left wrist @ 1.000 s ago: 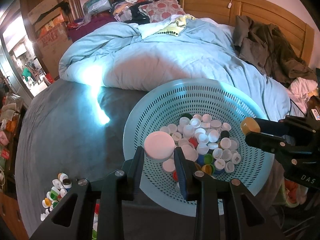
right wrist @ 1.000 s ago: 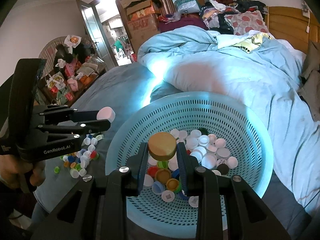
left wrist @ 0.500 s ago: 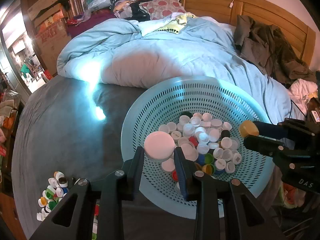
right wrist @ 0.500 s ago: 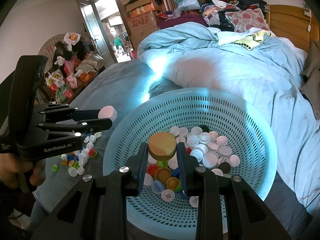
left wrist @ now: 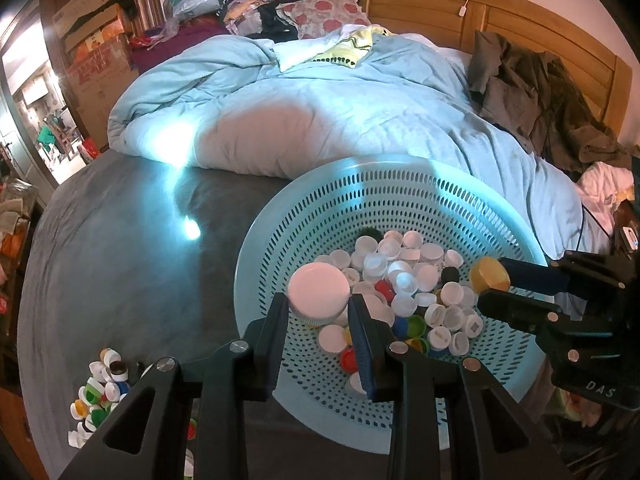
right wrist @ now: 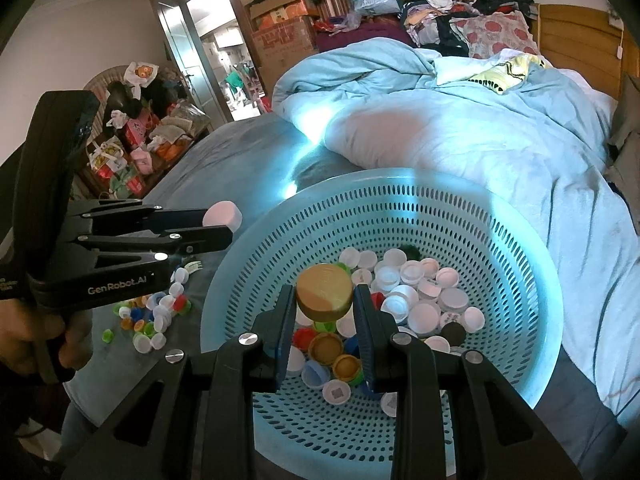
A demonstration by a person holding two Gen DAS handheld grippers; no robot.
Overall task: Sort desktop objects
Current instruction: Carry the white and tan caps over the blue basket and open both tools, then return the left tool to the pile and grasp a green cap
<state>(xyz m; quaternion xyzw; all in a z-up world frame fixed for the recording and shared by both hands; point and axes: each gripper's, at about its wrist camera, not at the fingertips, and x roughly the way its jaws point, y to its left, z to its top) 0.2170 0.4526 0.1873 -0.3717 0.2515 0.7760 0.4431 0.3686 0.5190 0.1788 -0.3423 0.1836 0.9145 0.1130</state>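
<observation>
A light blue perforated basket sits on the grey bed cover and holds several bottle caps, mostly white. My left gripper is shut on a large white cap above the basket's near left side. My right gripper is shut on a large yellow cap over the basket. In the left wrist view the right gripper reaches in from the right with the yellow cap. In the right wrist view the left gripper shows at the left, holding the white cap.
A pile of loose coloured caps lies on the grey cover left of the basket. A light blue duvet is bunched up behind the basket. Clothes lie by the wooden headboard. A hand grips the left tool.
Both grippers keep their caps and have hardly moved. The views have shifted only slightly over the basket.
</observation>
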